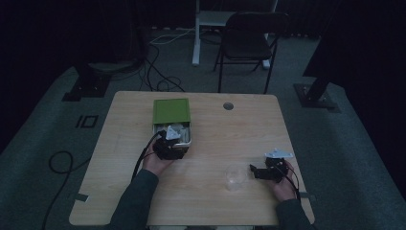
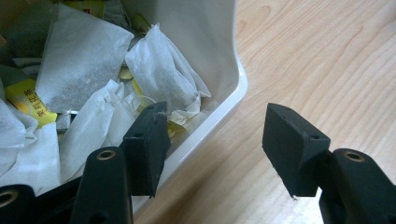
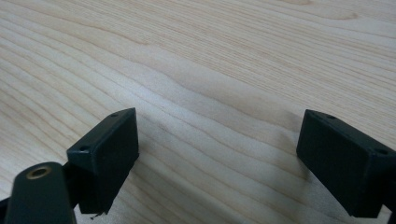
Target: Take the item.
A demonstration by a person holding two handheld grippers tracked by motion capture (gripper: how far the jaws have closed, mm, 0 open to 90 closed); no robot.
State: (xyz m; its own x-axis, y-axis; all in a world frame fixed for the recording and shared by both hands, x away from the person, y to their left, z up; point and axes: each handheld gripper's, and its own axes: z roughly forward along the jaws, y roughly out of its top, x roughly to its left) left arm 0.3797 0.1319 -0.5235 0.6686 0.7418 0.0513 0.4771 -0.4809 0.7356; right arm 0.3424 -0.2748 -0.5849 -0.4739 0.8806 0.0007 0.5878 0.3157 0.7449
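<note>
Reaching into the white box (image 2: 224, 65) of tea bags (image 2: 79, 60), the left gripper (image 2: 215, 140) straddles its wall wide open and empty, so next it must shift inward and pinch one bag, while the right gripper (image 3: 219, 158) rests open, empty, beside the clear cup (image 1: 235, 177).

Hidden and cut-off parts around the tea bag box

The left gripper (image 1: 168, 143) is covering the near end of the white box (image 2: 219, 60) in the high view, the tea bags (image 2: 79, 60) are running off the left gripper view's top and left edges, and the yellow tag's (image 2: 25, 100) print is staying too small to read.
</note>
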